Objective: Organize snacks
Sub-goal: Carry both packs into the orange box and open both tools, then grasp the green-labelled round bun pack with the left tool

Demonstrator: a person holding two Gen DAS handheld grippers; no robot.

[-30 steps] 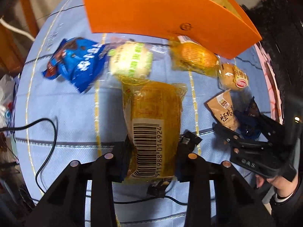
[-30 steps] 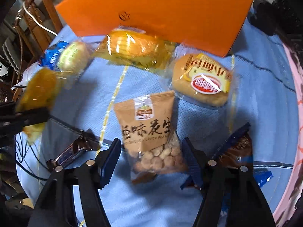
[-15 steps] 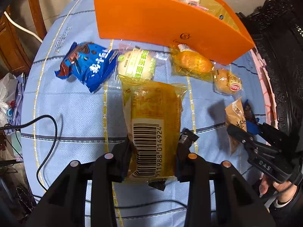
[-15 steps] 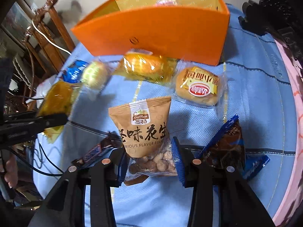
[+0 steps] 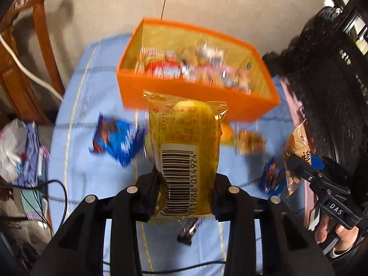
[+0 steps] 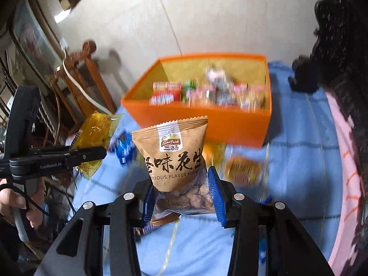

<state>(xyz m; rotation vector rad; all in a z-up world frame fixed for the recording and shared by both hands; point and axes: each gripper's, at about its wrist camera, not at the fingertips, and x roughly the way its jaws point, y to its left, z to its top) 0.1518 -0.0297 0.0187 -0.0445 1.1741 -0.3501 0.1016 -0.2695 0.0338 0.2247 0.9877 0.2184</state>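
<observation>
Brown "SanYang" peanut bag (image 6: pixel 174 156), R tool (image 6: pixel 181 197).

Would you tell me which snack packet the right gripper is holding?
The brown peanut bag, clamped in the right gripper; the yellow barcoded packet is in the left gripper.

Fisheye-warped edges, motion-blurred background, perhaps soft daylight.
</observation>
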